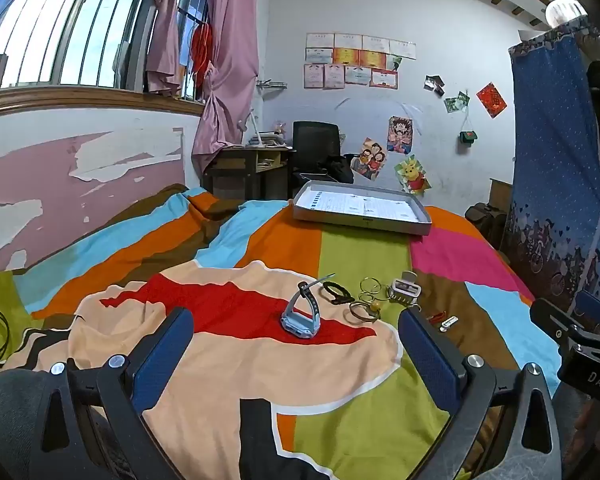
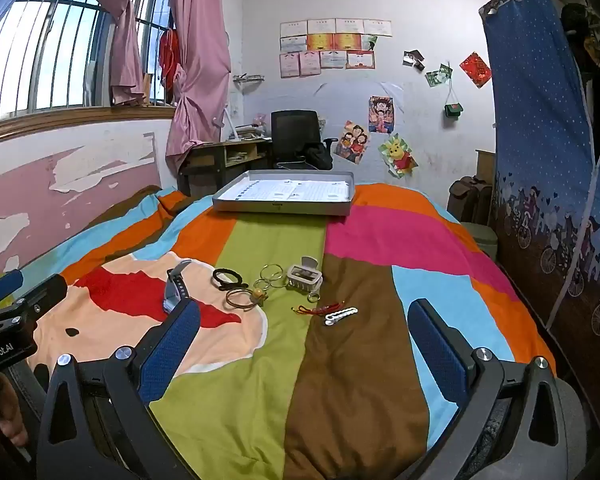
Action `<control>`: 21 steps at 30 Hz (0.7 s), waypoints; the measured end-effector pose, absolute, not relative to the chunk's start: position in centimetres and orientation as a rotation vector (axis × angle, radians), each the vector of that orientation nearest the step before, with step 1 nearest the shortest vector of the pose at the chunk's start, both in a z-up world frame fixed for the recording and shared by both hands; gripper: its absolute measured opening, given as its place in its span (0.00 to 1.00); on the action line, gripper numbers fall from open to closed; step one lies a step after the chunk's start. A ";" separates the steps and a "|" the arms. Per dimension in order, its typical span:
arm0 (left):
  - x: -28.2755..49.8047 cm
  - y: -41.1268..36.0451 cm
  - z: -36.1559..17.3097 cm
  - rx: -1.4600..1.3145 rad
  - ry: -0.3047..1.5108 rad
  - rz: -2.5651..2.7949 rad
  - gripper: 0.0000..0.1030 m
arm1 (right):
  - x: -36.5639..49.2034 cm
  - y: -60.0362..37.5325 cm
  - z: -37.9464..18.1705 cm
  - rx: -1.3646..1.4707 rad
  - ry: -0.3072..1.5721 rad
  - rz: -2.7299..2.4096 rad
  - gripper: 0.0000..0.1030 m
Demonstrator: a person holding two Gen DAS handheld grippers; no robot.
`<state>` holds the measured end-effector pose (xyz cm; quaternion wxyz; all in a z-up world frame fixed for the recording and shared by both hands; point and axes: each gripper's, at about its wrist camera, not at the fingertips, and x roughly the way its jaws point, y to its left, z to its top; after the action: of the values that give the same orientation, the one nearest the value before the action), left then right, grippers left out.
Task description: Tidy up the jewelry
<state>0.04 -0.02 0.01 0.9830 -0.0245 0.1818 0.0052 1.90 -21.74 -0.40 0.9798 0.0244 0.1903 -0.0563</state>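
Jewelry (image 2: 268,288) sits mid-bed on the striped blanket (image 2: 356,240): grey watch (image 1: 300,314), black band, gold rings, white clip. Only the right view clearly shows the red cord (image 2: 320,309) and white hairpin. Left gripper (image 1: 296,344) and right gripper (image 2: 304,336) both tilt slightly down, jaws wide apart, holding nothing. Grey tray (image 1: 360,220) is farther back.

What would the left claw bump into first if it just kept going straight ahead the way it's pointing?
Probably the grey watch, standing on its side on the bedspread between the open left claw fingers' line. Nothing lies nearer; depth is hard to judge, so it might touch the bedspread just short of it.
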 end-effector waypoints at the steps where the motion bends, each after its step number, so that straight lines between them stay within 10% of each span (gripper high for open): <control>1: 0.1 0.0 0.0 -0.051 0.365 0.009 1.00 | 1.9 -21.7 -0.4 0.049 0.383 -0.113 0.99; 21: 0.0 0.0 0.0 -0.054 0.359 0.013 1.00 | 1.9 -21.8 -0.4 0.052 0.385 -0.113 0.99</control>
<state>0.02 -0.02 0.01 0.9835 -0.0267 0.1787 0.0067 1.90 -21.78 -0.44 0.9796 0.0261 0.1913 -0.0562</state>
